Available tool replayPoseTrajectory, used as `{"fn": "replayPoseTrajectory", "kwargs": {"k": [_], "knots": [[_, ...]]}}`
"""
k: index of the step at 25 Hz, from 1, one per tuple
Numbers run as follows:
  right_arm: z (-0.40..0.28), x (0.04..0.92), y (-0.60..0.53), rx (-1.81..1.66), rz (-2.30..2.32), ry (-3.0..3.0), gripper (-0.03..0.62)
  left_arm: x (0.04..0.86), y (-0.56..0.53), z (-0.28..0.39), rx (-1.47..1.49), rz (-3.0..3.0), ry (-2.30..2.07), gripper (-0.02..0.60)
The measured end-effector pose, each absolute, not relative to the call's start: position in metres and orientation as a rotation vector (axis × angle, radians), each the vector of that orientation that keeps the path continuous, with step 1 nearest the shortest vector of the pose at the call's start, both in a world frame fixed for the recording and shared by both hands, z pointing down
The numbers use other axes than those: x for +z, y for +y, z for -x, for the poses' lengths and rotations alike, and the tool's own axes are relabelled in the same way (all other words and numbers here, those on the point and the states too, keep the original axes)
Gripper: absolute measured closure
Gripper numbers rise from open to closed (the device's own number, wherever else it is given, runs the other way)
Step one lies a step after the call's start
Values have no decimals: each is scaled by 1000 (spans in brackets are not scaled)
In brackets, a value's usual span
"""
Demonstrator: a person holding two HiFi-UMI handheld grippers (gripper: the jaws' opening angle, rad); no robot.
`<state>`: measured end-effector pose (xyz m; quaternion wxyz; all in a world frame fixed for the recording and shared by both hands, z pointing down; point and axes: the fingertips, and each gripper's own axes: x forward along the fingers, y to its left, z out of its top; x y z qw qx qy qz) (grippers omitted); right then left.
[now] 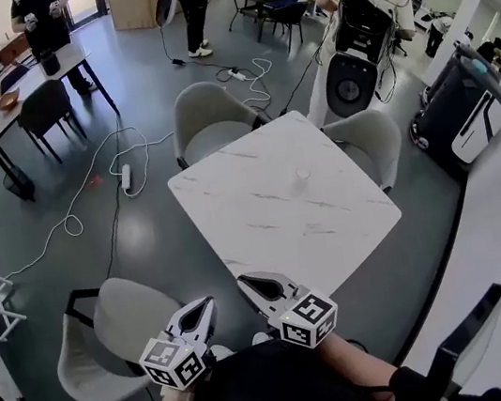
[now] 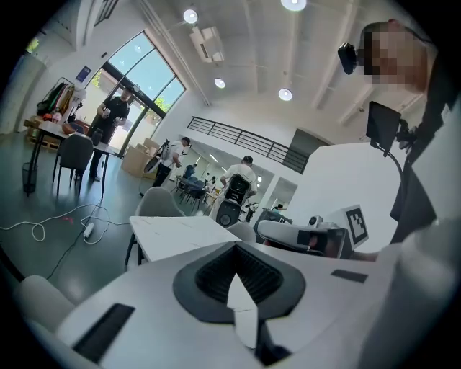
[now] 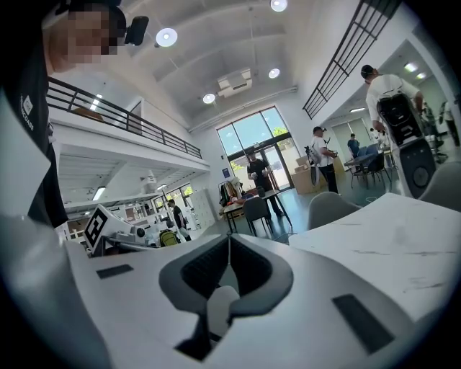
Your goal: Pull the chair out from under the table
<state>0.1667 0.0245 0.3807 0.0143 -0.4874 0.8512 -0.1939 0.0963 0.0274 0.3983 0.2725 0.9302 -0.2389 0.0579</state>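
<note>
Both grippers are empty and held close in front of the person's body. The left gripper [image 1: 207, 304] has its jaws pressed together with nothing between them, as the left gripper view [image 2: 235, 246] shows. The right gripper [image 1: 243, 283] is closed on itself in the same way, with nothing between its jaws in its own view [image 3: 229, 238]. Just ahead of both tips lies the near corner of the white marble-patterned table [image 1: 280, 204]. A grey chair [image 1: 124, 325] stands just beside the left gripper on its outer side, and its seat is clear of the tabletop. A second chair [image 1: 209, 121] sits well beyond the tips at the table's far edge, and a third chair [image 1: 369, 141] is ahead and to the right of the right gripper. Both of these are tucked partly under the table. Neither gripper touches any chair, so this looks like either the pause after the near chair has come out or the moment before an approach. If a pull is still due, the next move probably means parting one pair of jaws, reaching to a chair's backrest rim, clamping it and drawing it straight away from the table so the legs do not snag. No brand or wording is readable: the cubes [image 1: 175, 362] on the grippers carry only black-and-white square patterns, and the signs on the far wall are too small to read.
</note>
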Motion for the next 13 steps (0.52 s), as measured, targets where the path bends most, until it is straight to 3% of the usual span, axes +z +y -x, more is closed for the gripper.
{"fn": "replayPoseTrajectory", "kwargs": {"k": [13], "knots": [[-160, 378, 36, -621, 1498, 2667, 572, 400, 32, -82, 158, -2449, -709, 577]]}}
